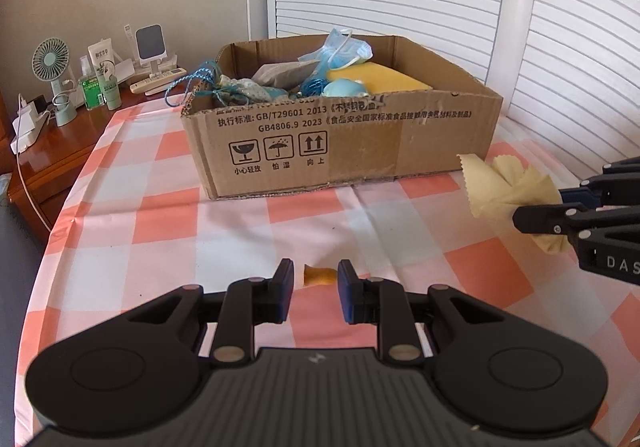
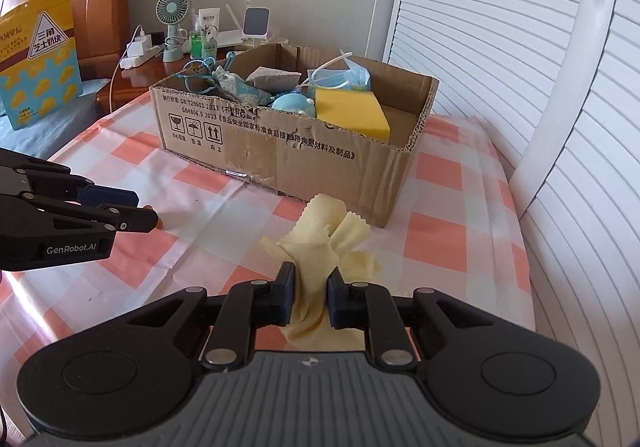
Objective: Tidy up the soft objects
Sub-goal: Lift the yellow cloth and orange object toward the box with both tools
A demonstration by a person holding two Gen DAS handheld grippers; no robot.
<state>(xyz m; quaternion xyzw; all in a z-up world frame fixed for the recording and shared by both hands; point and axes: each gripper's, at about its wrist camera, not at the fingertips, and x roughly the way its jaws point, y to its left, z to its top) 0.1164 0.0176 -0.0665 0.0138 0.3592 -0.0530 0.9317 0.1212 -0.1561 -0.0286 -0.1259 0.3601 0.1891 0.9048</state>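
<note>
Cardboard box [image 2: 280,151], far on the checked table [image 2: 440,239], already stocked with sponge [image 2: 352,111], masks, pouches; pale yellow cloth [image 2: 320,243], pinched in right gripper [image 2: 312,295] fingers near the box, remains unboxed; orange scrap [image 1: 318,275] lies beyond the left gripper [image 1: 314,287], fingers nearly closed, empty.

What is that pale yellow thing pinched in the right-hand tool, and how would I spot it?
Start at the cardboard box on the pink checked tablecloth. Just in front of its near right corner, the right gripper is shut on a crumpled cloth. It is pale yellow, thin, with zigzag-cut edges, unlike the thick, brighter yellow sponge inside the box.
</note>
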